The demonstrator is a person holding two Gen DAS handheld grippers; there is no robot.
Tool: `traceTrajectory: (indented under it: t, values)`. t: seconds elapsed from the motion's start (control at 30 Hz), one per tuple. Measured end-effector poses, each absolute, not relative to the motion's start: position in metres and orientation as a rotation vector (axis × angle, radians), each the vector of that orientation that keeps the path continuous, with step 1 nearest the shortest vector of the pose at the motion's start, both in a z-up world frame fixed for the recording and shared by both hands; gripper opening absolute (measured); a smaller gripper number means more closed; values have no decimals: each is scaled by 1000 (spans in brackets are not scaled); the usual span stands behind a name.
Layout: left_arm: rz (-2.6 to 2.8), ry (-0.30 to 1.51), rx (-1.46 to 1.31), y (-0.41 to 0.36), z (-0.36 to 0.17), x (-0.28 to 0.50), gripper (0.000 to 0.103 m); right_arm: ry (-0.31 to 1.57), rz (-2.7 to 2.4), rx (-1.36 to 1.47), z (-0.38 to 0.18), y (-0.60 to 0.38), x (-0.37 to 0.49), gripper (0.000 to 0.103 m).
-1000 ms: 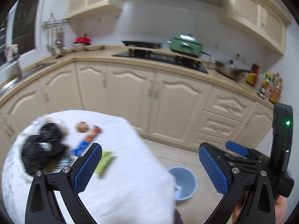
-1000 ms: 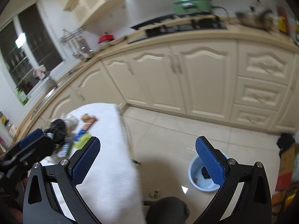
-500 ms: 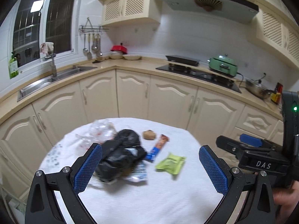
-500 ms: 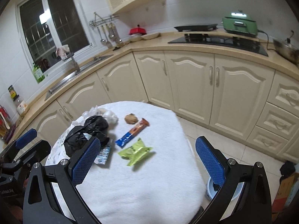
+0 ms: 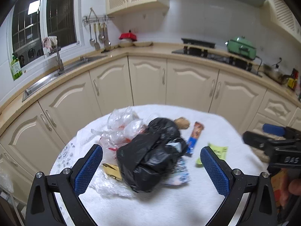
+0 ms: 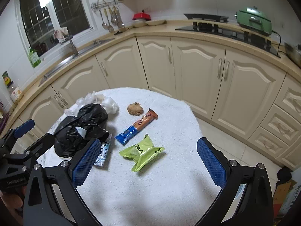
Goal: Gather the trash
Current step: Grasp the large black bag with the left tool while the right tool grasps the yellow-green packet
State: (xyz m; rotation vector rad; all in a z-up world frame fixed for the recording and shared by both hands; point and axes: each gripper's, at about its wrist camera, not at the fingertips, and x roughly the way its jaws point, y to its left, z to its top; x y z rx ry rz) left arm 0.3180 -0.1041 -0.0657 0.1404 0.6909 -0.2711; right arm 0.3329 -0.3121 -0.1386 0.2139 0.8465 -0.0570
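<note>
A round tabletop (image 6: 150, 188) covered with a white towel stands in a kitchen, in front of cream cabinets (image 6: 203, 71). The trash lies scattered on its far half. A crumpled black bag (image 6: 82, 130) sits on the left side, with clear plastic wrapping (image 5: 120, 128) bunched behind and beside it. A flat blue and white packet (image 6: 102, 153) pokes out from under the black bag's near edge. Right of the bag lie a brown lump of food (image 6: 135, 109), a long orange and blue snack wrapper (image 6: 137, 128) and, nearer, a torn green packet (image 6: 143, 153). The three are close together but not touching.

The left gripper (image 5: 151, 169) hangs above the near edge of the tabletop with its fingers spread wide and nothing between them; in its own view the black bag falls between the two blue pads (image 5: 88, 167), though the bag rests on the towel. The right gripper (image 6: 148, 163) is also wide open and empty, and the green packet shows between its fingers. Each gripper appears at the edge of the other's view. A green cooker (image 6: 254, 20) sits on the back counter.
</note>
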Motion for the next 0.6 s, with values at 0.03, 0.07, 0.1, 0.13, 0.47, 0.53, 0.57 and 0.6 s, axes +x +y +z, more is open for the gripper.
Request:
traceTrajectory:
  t: [0.03,0.07,0.1,0.13,0.47,0.53,0.57,0.6]
  values:
    - [-274,701,144,-105,-65,335,102,853,-58,216,-141,-313,335,103]
    - [-275,715,158,-108,-70,342,102,862,-58,219,-144,-314,338,103]
    - [-277,726,170,-110,-70,355,102,872,-57,221,-148,-314,340,103]
    - [-285,729,181,-113,-72,363,102,888,-56,221,-153,-314,344,103]
    - [-366,853,302,-143,-110,444,102,1016,-12,191,-201,-308,369,103]
    - [-363,897,319,-151,-120,460,95,1033,-11,172,-209,-304,375,103]
    - [-366,904,326,-154,-123,466,93,1042,-7,158,-213,-302,378,102]
    - [-380,907,327,-159,-126,473,91,1046,-2,151,-216,-301,381,100]
